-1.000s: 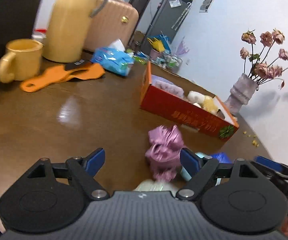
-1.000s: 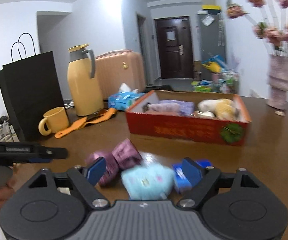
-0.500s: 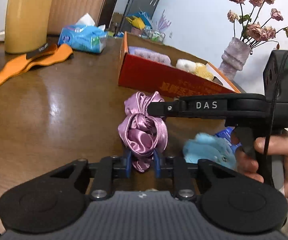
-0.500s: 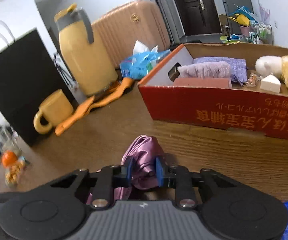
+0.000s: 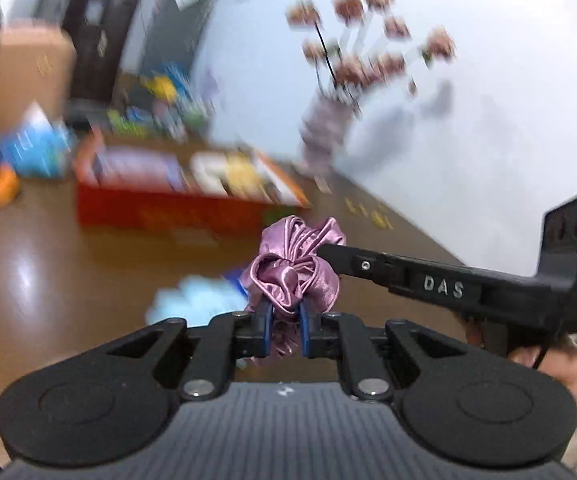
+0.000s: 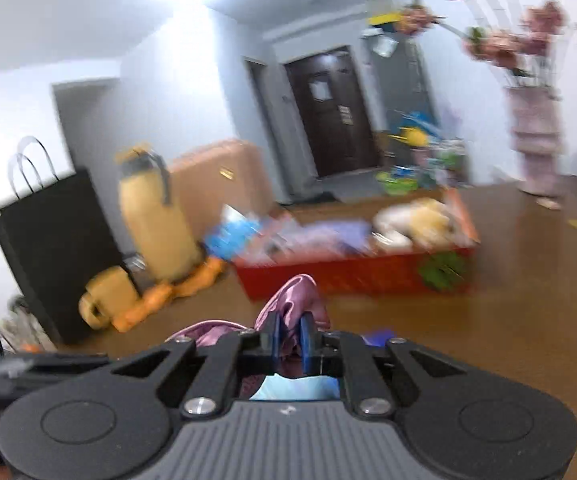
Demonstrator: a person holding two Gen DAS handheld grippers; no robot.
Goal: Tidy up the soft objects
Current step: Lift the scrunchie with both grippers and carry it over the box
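Observation:
A shiny purple satin scrunchie (image 5: 294, 268) is held up off the brown table between both grippers. My left gripper (image 5: 284, 330) is shut on its lower part. My right gripper (image 6: 289, 338) is shut on its other side (image 6: 296, 300); its black body reaches in from the right in the left wrist view (image 5: 440, 286). A fluffy light-blue soft item (image 5: 196, 304) lies on the table below, also under the right gripper (image 6: 296, 388). The red cardboard box (image 5: 168, 210) with soft toys stands behind, also in the right wrist view (image 6: 352, 272).
A vase of dried pink flowers (image 5: 328, 132) stands at the back right near the wall. A yellow jug (image 6: 152, 216), yellow mug (image 6: 108, 296), orange tool (image 6: 168, 292), blue tissue pack (image 6: 232, 236) and black paper bag (image 6: 56, 248) stand at the left. Both views are motion-blurred.
Both grippers closed on the purple scrunchie and have lifted it off the table. Both cameras have tilted up and swung, and the blue fluffy item stays on the table.

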